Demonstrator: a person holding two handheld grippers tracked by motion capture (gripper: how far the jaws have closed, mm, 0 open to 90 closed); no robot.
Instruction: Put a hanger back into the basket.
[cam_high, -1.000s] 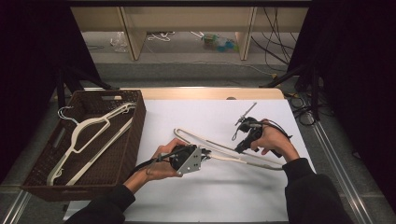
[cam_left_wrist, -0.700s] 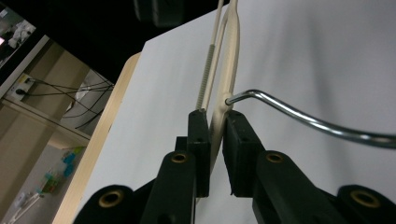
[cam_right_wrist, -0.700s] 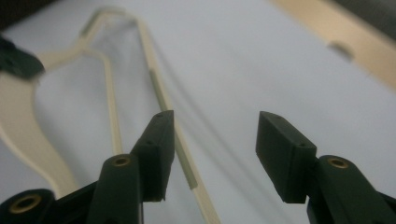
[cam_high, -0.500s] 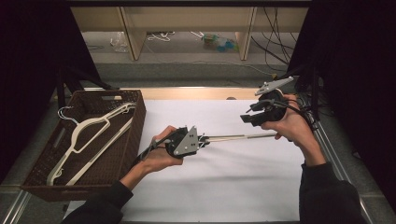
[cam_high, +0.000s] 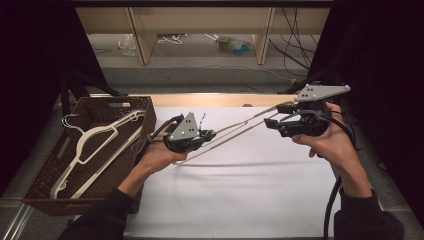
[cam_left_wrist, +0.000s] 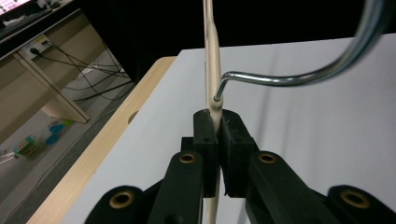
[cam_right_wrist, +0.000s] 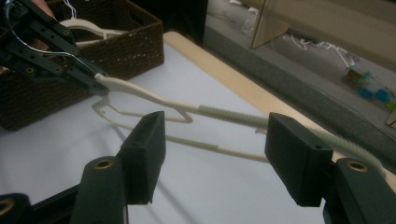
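A cream plastic hanger (cam_high: 240, 130) with a metal hook (cam_left_wrist: 289, 77) hangs in the air above the white table sheet (cam_high: 235, 195). My left gripper (cam_high: 209, 135) is shut on the hanger (cam_left_wrist: 211, 56) just below the hook, its pads (cam_left_wrist: 205, 128) clamped on the thin neck. My right gripper (cam_high: 278, 116) is at the hanger's far end with its jaws apart; they have just been opening. In the right gripper view the ribbed shoulder (cam_right_wrist: 233, 116) runs across the gap of my right gripper (cam_right_wrist: 215, 126) and behind one jaw, with no pad pressing on it.
A brown wicker basket (cam_high: 45, 170) stands at the table's left with white hangers (cam_high: 95, 140) lying in it. A wooden edge (cam_high: 220, 100) borders the table's far side. Beyond it are shelf legs, cables and small items on the floor.
Both hands rose and lifted the hanger off the sheet. The right gripper let go of the hanger, opened and moved up and to the right. The left stayed clamped near the hook.
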